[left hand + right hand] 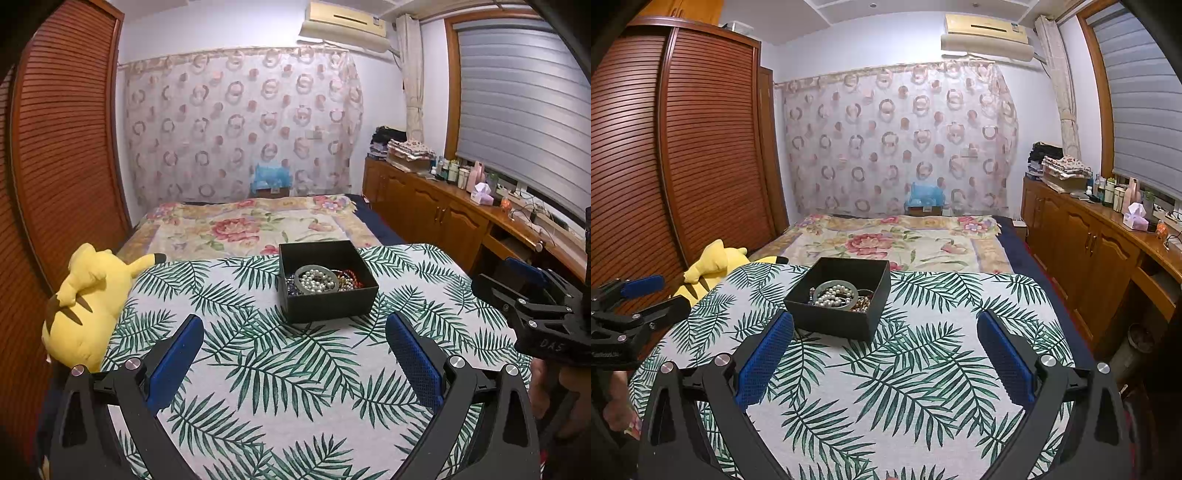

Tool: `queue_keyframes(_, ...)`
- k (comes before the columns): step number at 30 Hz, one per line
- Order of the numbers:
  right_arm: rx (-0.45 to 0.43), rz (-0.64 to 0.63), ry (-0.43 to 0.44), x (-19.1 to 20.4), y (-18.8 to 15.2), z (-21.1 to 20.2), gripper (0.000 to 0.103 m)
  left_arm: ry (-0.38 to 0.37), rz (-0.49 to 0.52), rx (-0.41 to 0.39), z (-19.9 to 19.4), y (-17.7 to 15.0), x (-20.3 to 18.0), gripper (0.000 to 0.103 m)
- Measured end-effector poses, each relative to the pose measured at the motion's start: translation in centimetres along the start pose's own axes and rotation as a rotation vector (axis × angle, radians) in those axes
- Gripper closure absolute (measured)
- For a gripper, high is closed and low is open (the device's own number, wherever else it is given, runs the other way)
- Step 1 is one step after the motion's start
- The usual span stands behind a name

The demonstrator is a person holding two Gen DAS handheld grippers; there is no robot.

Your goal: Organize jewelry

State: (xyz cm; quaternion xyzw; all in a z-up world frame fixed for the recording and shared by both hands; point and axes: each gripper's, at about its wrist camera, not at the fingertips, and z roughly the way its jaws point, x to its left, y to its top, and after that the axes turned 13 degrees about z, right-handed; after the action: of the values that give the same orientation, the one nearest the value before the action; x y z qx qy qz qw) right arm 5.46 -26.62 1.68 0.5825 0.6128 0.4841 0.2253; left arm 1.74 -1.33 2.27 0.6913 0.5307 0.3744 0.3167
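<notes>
A black open box [328, 306] stands on the leaf-print cloth [258, 369], holding a pearl string [317, 281] inside a grey-green bangle, with red and blue bead strands beside it. It also shows in the right wrist view [834, 321], pearls [833, 295] inside. My left gripper [294, 345] is open and empty, just short of the box. My right gripper [885, 345] is open and empty, the box ahead to its left. The right gripper also shows at the edge of the left wrist view [532, 295], the left gripper at the edge of the right wrist view [631, 299].
A yellow plush toy [88, 306] lies at the table's left edge. A floral bed [255, 225] is behind the table. A wooden sideboard [443, 210] with bottles runs along the right. A slatted wardrobe [665, 155] stands at left.
</notes>
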Motion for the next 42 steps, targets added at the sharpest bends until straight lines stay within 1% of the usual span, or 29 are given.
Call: queue_keyframes(42, -0.001, 0.001, 0.001, 0.04, -0.01, 0.03, 0.003, -0.002, -0.005, 0.002, -0.26, -0.14, -0.14, 0.008)
